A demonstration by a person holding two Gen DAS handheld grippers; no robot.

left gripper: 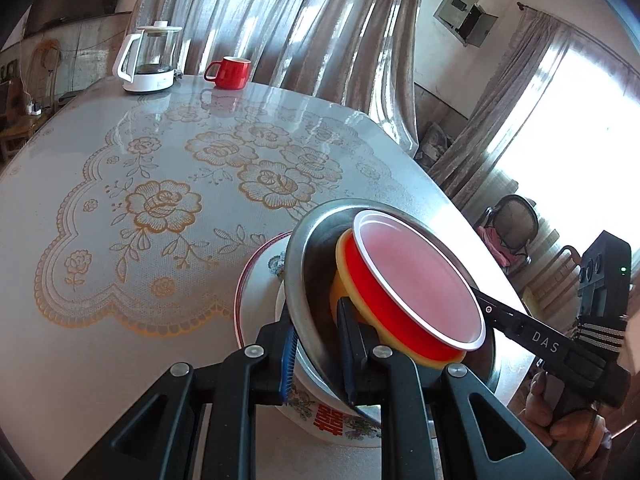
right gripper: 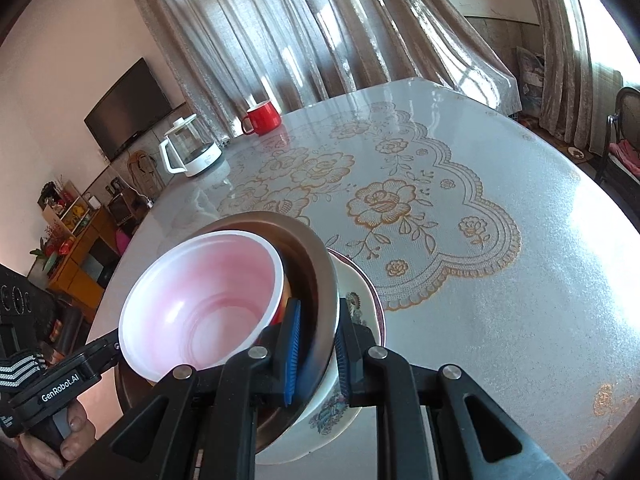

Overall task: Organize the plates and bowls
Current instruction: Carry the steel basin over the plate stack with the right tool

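Observation:
A stack stands at the table's near edge: a white floral porcelain bowl [left gripper: 256,280] at the bottom, a steel bowl [left gripper: 296,252] in it, then a yellow bowl [left gripper: 344,268] and a red bowl with a pale pink inside [left gripper: 416,276] on top. My left gripper [left gripper: 318,344] is shut on the steel bowl's rim, one finger inside, one outside. My right gripper [right gripper: 316,344] is shut on the opposite side of the steel bowl [right gripper: 320,252], beside the red bowl [right gripper: 200,300] and above the floral bowl [right gripper: 360,300]. The steel bowl looks tilted.
A glass kettle on a white base [left gripper: 150,60] and a red mug [left gripper: 230,73] stand at the table's far edge, also in the right wrist view [right gripper: 192,148] [right gripper: 262,118]. The table [left gripper: 160,200] has a floral lace cloth. Chairs [left gripper: 516,228] stand to the right.

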